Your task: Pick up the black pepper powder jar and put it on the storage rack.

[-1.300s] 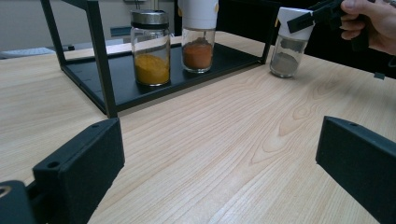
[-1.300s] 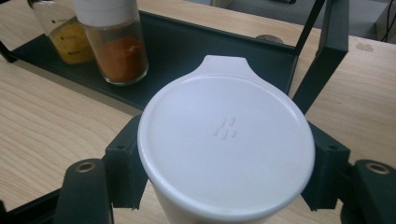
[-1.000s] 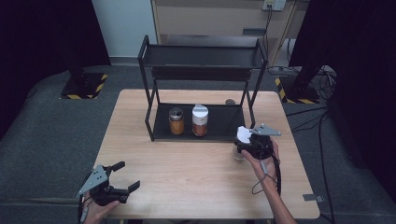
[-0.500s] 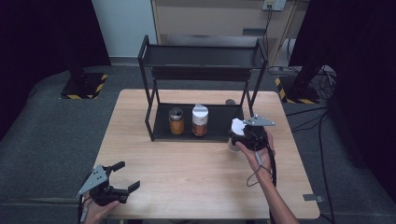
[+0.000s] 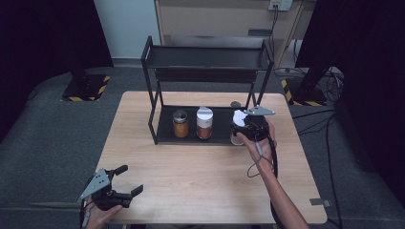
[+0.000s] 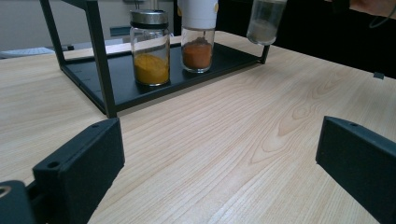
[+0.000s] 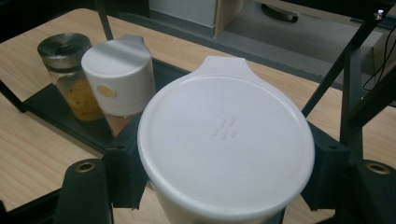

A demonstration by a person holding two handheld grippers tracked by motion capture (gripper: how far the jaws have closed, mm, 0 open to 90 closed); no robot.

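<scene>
**Spice jars and rack: stock at this moment**

High view: right gripper (image 5: 242, 125), clamped on a white-capped jar (image 5: 237, 128), at the right end of the black rack (image 5: 208, 57). On the lower shelf: yellow-spice jar (image 5: 180, 123), orange-spice jar (image 5: 204, 123). Left gripper (image 5: 123, 180), jaws apart, nothing held, at the wooden table (image 5: 205, 176) near-left corner.

Left gripper view: black jaws wide over bare tabletop; held jar (image 6: 265, 21) lifted clear at the rack's end.

Right gripper view: jaws pressed against both sides of the jar (image 7: 226, 151), beneath its white lid.
</scene>
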